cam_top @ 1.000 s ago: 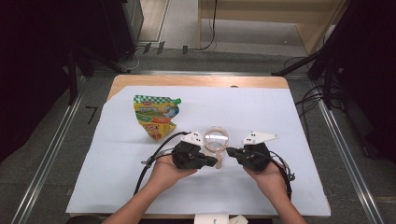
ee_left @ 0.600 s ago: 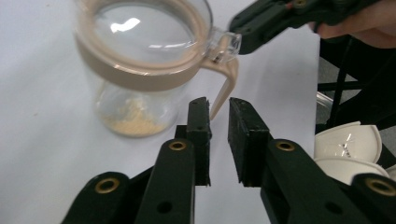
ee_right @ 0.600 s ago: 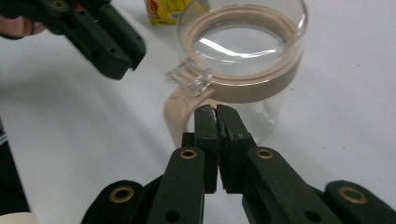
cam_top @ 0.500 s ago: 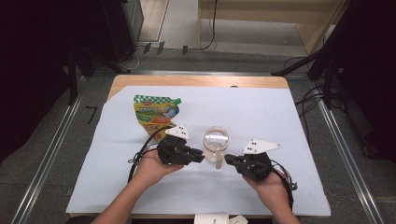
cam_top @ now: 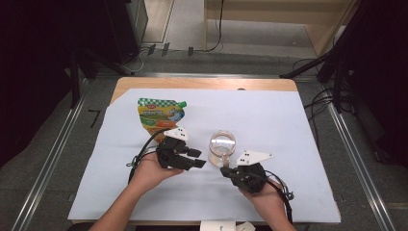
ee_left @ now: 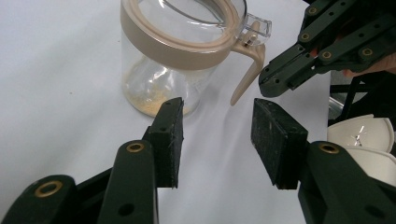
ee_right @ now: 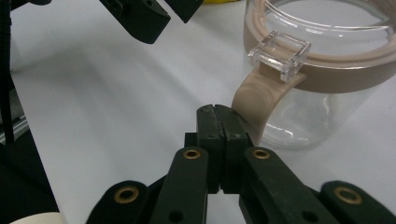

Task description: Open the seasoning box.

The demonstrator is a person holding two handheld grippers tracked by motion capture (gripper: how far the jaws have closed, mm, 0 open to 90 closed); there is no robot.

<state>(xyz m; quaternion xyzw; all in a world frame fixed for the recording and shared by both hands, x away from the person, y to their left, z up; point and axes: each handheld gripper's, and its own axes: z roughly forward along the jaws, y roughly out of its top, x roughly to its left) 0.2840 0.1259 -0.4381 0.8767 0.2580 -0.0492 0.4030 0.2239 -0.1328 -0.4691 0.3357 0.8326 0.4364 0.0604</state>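
A clear glass jar (cam_top: 222,147) with a beige rim stands mid-table on the white sheet; a little yellowish residue lies at its bottom (ee_left: 154,105). Its beige latch (ee_right: 254,105) with a clear tab hangs down the side that faces me. My left gripper (cam_top: 197,160) sits just left of the jar, apart from it. Its jaws have just been opening and nothing is between the pads (ee_left: 169,135). My right gripper (ee_right: 217,116) is shut and empty, its tips close in front of the latch. From above, the right gripper (cam_top: 227,172) is below the jar.
A green and yellow spouted pouch (cam_top: 159,115) lies flat at the back left of the white sheet (cam_top: 288,125). The wooden table edge (cam_top: 202,83) shows at the back. Paper slips (cam_top: 226,225) lie at the front edge. Metal rails run along both sides on the floor.
Both grippers have drawn back from the jar: the left went leftward and its jaws opened, the right came toward the near edge, still shut. The jar stays where it was.
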